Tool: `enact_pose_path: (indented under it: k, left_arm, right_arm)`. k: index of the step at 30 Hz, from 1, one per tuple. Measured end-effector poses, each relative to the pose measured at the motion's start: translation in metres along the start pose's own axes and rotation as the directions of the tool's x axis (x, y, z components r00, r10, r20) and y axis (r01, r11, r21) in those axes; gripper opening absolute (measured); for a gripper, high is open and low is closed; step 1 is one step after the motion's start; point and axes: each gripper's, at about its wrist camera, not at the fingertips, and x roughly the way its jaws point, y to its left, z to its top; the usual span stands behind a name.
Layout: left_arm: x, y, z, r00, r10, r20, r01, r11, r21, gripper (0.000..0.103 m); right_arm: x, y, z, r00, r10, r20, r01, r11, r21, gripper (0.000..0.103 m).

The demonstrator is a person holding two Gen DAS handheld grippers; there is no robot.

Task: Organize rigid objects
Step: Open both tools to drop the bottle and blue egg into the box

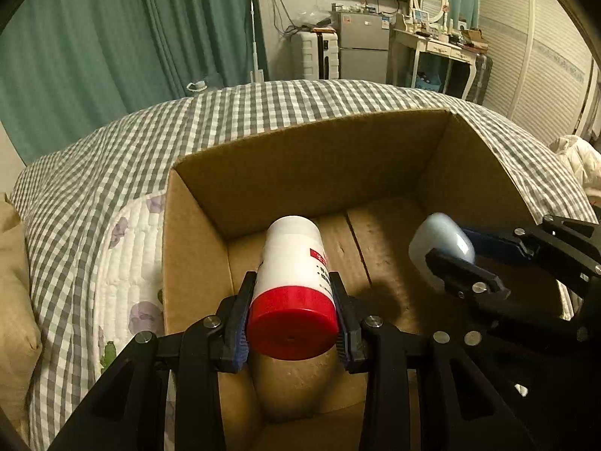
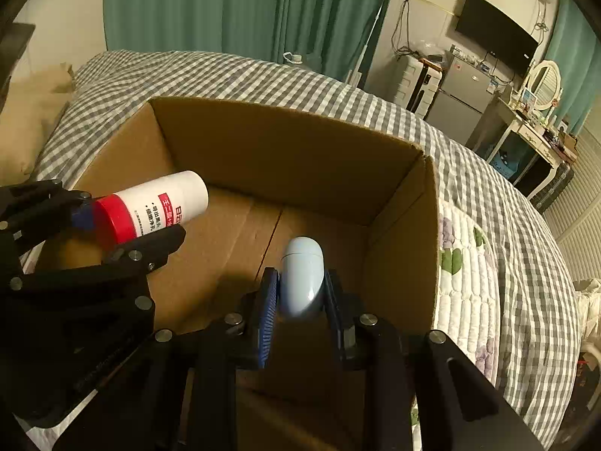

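My left gripper [image 1: 293, 289] is shut on a white bottle with a red cap [image 1: 293, 282], held inside the left part of an open cardboard box [image 1: 300, 158]. The bottle's base points to the far wall. My right gripper [image 2: 300, 293] is shut on a pale blue oval object [image 2: 302, 278], held inside the right part of the box [image 2: 285, 143]. The blue object also shows in the left wrist view [image 1: 439, 240], and the bottle in the right wrist view [image 2: 157, 203]. Neither object touches the box floor as far as I can tell.
The box sits on a bed with a grey checked cover [image 1: 150, 131] and a white quilted sheet [image 2: 465, 270]. A tan pillow [image 1: 15, 300] lies at the left. A fridge [image 1: 360, 45], a dressing table [image 1: 432, 45] and green curtains [image 1: 112, 37] stand beyond the bed.
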Motion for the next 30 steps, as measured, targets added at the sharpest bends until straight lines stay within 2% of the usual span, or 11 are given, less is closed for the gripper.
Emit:
enact_pose_path:
  k: [1,3,5,9,13,15,17,20,22,26,30]
  left_arm:
    - [-0.001,0.001,0.001,1.000,0.012,0.007,-0.012,1.000,-0.002,0.047]
    - [-0.009,0.003,0.002,0.998,0.037,0.045,-0.037,0.999,-0.001,0.072]
    - [-0.021,0.007,0.007,0.995,0.044,0.085,-0.044,0.999,-0.006,0.079]
    - [-0.044,0.014,0.016,0.991,0.035,0.130,-0.031,0.999,-0.035,0.090]
    - [-0.068,0.020,0.026,0.981,0.049,0.187,-0.038,0.997,-0.061,0.095]
    - [-0.082,0.022,0.030,0.973,0.060,0.224,-0.045,0.996,-0.073,0.099]
    - [-0.099,0.027,0.033,0.960,0.085,0.266,-0.061,0.993,-0.098,0.103]
    - [-0.121,0.033,0.038,0.944,0.104,0.312,-0.069,0.990,-0.122,0.103]
    - [-0.136,0.035,0.040,0.932,0.128,0.340,-0.087,0.987,-0.135,0.103]
    - [-0.169,0.043,0.043,0.899,0.173,0.402,-0.110,0.978,-0.175,0.103]
    - [-0.199,0.053,0.043,0.875,0.200,0.440,-0.119,0.971,-0.205,0.103]
  right_arm:
    - [-0.002,-0.003,0.000,1.000,0.007,0.008,-0.007,1.000,0.013,0.024]
    - [-0.008,-0.005,0.002,1.000,0.005,0.013,-0.006,1.000,0.024,0.024]
    - [-0.014,-0.009,0.003,1.000,-0.008,0.026,0.007,0.999,0.033,0.026]
    - [-0.034,-0.024,0.007,0.996,-0.020,0.083,0.012,0.995,0.098,0.049]
    - [-0.063,-0.036,0.012,0.986,-0.032,0.166,0.010,0.991,0.132,0.064]
    - [-0.082,-0.041,0.017,0.975,-0.035,0.219,0.002,0.989,0.147,0.068]
    - [-0.100,-0.044,0.021,0.965,-0.041,0.258,0.001,0.988,0.156,0.078]
    - [-0.129,-0.046,0.026,0.943,-0.062,0.327,0.012,0.988,0.154,0.084]
    - [-0.152,-0.048,0.029,0.921,-0.085,0.381,0.026,0.987,0.159,0.094]
    - [-0.187,-0.051,0.028,0.887,-0.104,0.449,0.024,0.983,0.180,0.097]
    - [-0.221,-0.055,0.029,0.852,-0.122,0.508,0.026,0.981,0.193,0.103]
